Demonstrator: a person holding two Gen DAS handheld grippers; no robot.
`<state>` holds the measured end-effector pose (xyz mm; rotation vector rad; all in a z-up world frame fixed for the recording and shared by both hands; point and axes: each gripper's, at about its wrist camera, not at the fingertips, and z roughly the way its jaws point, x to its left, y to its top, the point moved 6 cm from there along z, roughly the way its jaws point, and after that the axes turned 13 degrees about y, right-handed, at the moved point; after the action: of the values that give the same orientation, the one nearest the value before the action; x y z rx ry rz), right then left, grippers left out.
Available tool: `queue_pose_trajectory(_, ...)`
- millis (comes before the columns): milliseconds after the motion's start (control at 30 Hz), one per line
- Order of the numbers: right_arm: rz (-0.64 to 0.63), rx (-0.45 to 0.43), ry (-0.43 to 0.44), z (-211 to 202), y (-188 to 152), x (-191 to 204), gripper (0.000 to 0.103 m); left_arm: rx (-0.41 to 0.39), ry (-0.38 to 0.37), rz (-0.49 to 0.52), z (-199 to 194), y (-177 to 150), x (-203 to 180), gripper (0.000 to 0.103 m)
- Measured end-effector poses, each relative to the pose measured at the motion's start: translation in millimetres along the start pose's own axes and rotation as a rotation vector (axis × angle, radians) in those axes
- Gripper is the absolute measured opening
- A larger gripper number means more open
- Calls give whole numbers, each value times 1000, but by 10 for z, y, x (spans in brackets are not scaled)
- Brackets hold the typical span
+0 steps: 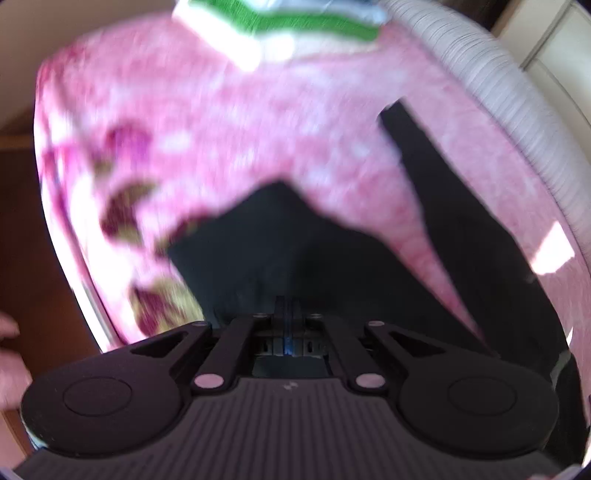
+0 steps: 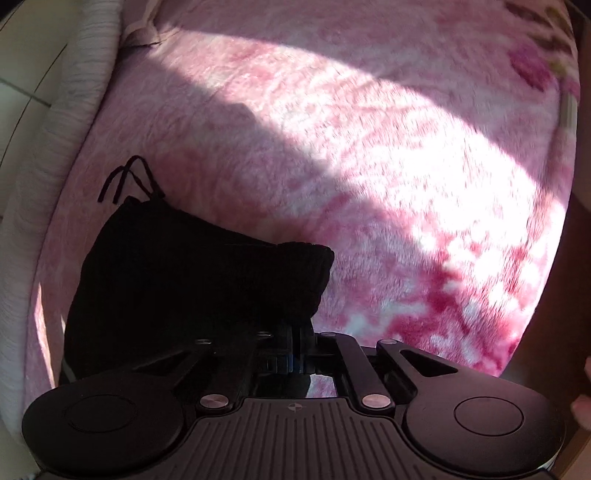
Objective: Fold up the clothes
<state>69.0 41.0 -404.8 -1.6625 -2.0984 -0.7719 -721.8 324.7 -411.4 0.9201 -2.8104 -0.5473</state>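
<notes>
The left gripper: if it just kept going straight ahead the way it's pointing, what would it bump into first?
Most likely the black garment, which already sits between the closed jaws of the left gripper and stretches ahead. Beyond it lies the pink floral blanket. The picture is blurred, so depth is uncertain.

Ahead and right of the black garment [image 2: 192,280], the pink blanket [image 2: 369,166] lies bare (half sunlit), giving wide room to pass. A ribbed white edge [image 2: 66,122] bounds the left, and folded striped clothes [image 1: 280,33] occupy the far end.
</notes>
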Motion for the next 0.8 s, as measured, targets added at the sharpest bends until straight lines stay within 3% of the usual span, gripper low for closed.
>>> queue_pose_trajectory(133, -10, 4, -36, -234, -77, -53, 1, -59, 90, 66, -141, 106, 162, 0)
queue_pose_trajectory(233, -27, 120, -96, -159, -251, -221, 2, -16, 113, 134, -85, 21, 127, 0)
queue_pose_trajectory(300, -60, 162, -139, -128, -298, -251, 12, -8, 68, 182, -141, -53, -78, 0)
queue_pose_trajectory(367, -124, 143, -176, -192, -245, -163, 35, 1, 4, 248, -221, -148, -381, 4)
queue_pose_trajectory(400, -164, 133, -184, -235, -198, -96, 38, 9, -33, 284, -260, -204, -553, 4)
queue_pose_trajectory(533, -305, 105, -179, -343, 41, 240, 39, 43, -148, 420, -375, -423, -1259, 13)
queue_pose_trajectory(667, -429, 237, -156, -275, 159, 562, 40, 73, -242, 491, -470, -588, -1829, 16)
queue_pose_trajectory(733, -441, 198, -71, -222, 304, 741, 40, 82, -267, 505, -493, -625, -2052, 16)
queue_pose_trajectory(800, -366, 171, 24, -75, 520, 846, 40, 87, -283, 509, -497, -618, -2257, 16)
